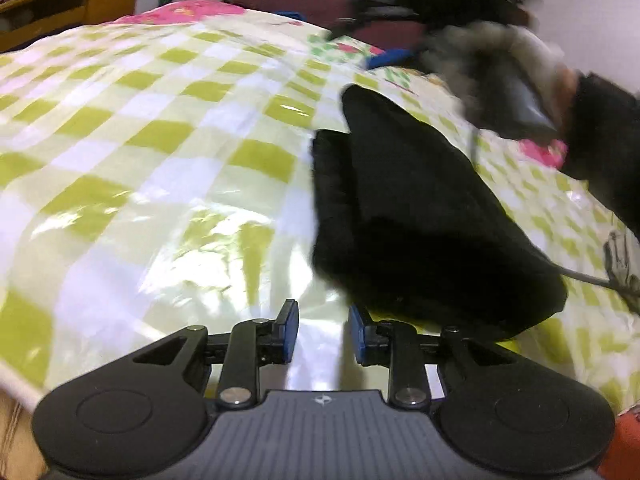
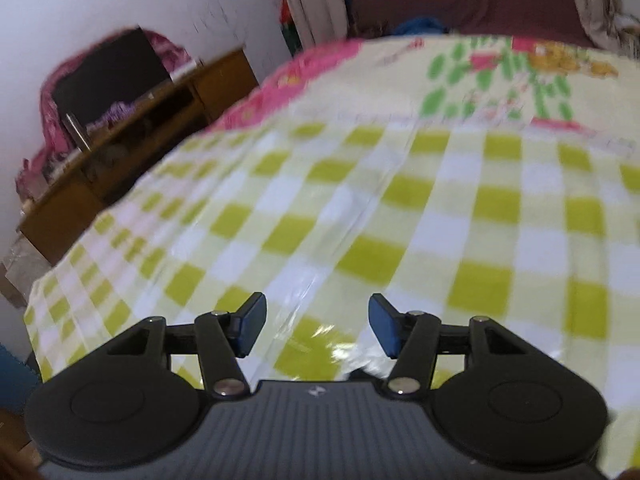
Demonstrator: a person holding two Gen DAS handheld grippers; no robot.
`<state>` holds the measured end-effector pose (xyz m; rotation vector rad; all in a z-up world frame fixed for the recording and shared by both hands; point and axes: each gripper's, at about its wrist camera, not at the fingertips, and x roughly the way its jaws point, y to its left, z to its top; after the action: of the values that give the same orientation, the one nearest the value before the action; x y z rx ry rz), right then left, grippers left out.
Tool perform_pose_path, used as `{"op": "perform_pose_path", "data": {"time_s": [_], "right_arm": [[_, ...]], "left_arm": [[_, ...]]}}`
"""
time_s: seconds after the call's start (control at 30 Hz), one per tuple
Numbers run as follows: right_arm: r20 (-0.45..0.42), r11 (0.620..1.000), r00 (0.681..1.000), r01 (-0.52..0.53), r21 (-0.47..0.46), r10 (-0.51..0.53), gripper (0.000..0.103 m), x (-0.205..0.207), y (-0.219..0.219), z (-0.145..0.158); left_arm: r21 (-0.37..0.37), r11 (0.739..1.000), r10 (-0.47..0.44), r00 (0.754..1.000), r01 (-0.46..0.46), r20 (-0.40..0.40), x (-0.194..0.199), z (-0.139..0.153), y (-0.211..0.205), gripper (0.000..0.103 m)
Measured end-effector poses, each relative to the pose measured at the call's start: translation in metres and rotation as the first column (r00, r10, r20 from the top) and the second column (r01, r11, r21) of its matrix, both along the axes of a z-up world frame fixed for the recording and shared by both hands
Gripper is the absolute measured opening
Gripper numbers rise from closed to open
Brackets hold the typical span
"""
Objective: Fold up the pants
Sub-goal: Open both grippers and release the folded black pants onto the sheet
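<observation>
The black pants [image 1: 420, 216] lie folded in a compact bundle on the green-and-white checked plastic sheet [image 1: 160, 160], right of centre in the left wrist view. My left gripper [image 1: 323, 326] is open and empty, just in front of the bundle's near left corner, apart from it. My right gripper [image 2: 317, 326] is open and empty above the checked sheet [image 2: 400, 220]; no pants show in its view. The right gripper's body [image 1: 516, 96] appears blurred above the far right of the pants in the left wrist view.
A pink floral cover [image 2: 280, 80] lies at the sheet's far edge. A wooden cabinet [image 2: 132, 136] with a dark screen [image 2: 108, 76] stands to the left. A maroon headboard [image 2: 460, 4] is behind. A thin dark cord [image 1: 588, 278] trails on the right.
</observation>
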<state>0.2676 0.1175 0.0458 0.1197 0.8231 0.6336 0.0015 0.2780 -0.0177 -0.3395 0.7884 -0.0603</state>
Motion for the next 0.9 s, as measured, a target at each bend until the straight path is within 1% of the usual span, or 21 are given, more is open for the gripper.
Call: {"op": "perform_pose_path", "data": {"time_s": [0.07,0.13,0.2,0.27,0.33,0.4,0.43,0.47,0.5,0.53,0.6,0.63,0.67,0.73,0.77,0.8,0.87,0.9], "right_arm": [[0.079,0.999,0.997,-0.02,-0.038,0.023,0.059,-0.012,-0.018,0.01],[0.128,0.995,0.991,-0.038,-0.09,0.049,0.06,-0.021,-0.028,0.011],[0.105,0.988,0.99,-0.085,-0.131,0.099,0.061,-0.023,-0.028,0.0],[0.068,0.971,0.986,-0.133,-0.197,0.149,0.06,-0.019,-0.017,-0.018],[0.045,0.96,0.983,-0.163,-0.227,0.178,0.06,-0.014,-0.007,-0.035],[-0.005,0.953,0.981,-0.188,-0.237,0.192,0.061,-0.002,0.001,-0.051],[-0.027,0.953,0.981,-0.195,-0.231,0.194,0.058,0.002,0.001,-0.056],[-0.053,0.954,0.979,-0.205,-0.219,0.198,0.035,0.007,0.001,-0.061],[-0.076,0.953,0.977,-0.212,-0.218,0.2,0.02,0.012,0.001,-0.066],[-0.093,0.953,0.979,-0.197,-0.232,0.18,0.0,0.017,0.001,-0.07],[-0.08,0.948,0.989,-0.139,-0.286,0.121,0.001,0.027,0.003,-0.077],[-0.074,0.95,0.992,-0.117,-0.291,0.1,0.001,0.033,0.002,-0.08],[-0.073,0.957,0.994,-0.099,-0.272,0.082,0.002,0.036,-0.001,-0.078],[-0.05,0.979,0.996,-0.077,-0.186,0.069,0.006,0.035,-0.015,-0.066],[-0.02,0.986,0.998,-0.063,-0.153,0.06,0.008,0.029,-0.024,-0.055],[0.016,0.989,0.998,-0.053,-0.141,0.056,0.009,0.019,-0.032,-0.045],[0.07,0.991,0.994,-0.076,-0.112,0.084,0.012,-0.004,-0.049,-0.028],[0.073,0.991,0.992,-0.093,-0.096,0.1,0.014,-0.014,-0.056,-0.024]], "left_arm": [[0.011,0.999,0.044,0.998,-0.045,0.053,-0.011,0.016,0.009,0.043],[0.034,0.998,0.049,0.991,-0.054,0.121,-0.009,0.034,0.011,0.043],[0.063,0.998,0.014,0.985,-0.025,0.172,0.007,0.049,0.002,0.043],[0.089,0.996,-0.027,0.978,0.008,0.209,0.031,0.052,-0.013,0.044],[0.091,0.995,-0.049,0.98,0.032,0.195,0.051,0.047,-0.027,0.046],[0.067,0.996,-0.067,0.988,0.058,0.138,0.07,0.031,-0.04,0.048],[0.077,0.995,-0.065,0.992,0.057,0.112,0.075,0.022,-0.046,0.049],[0.098,0.994,-0.068,0.992,0.058,0.103,0.075,0.018,-0.05,0.049],[0.116,0.991,-0.073,0.992,0.06,0.104,0.074,0.016,-0.054,0.049],[0.126,0.99,-0.074,0.992,0.061,0.105,0.076,0.015,-0.056,0.05],[0.113,0.992,-0.066,0.994,0.056,0.093,0.077,0.013,-0.055,0.05],[0.108,0.993,-0.063,0.994,0.053,0.087,0.079,0.012,-0.055,0.051],[0.11,0.993,-0.062,0.994,0.053,0.086,0.079,0.012,-0.054,0.052],[0.126,0.991,-0.066,0.994,0.054,0.091,0.073,0.016,-0.056,0.053],[0.139,0.989,-0.07,0.993,0.056,0.094,0.073,0.015,-0.058,0.053],[0.147,0.987,-0.072,0.993,0.057,0.095,0.072,0.016,-0.059,0.053],[0.155,0.986,-0.076,0.992,0.061,0.096,0.074,0.016,-0.059,0.053],[0.16,0.985,-0.079,0.992,0.063,0.097,0.074,0.016,-0.059,0.053]]}}
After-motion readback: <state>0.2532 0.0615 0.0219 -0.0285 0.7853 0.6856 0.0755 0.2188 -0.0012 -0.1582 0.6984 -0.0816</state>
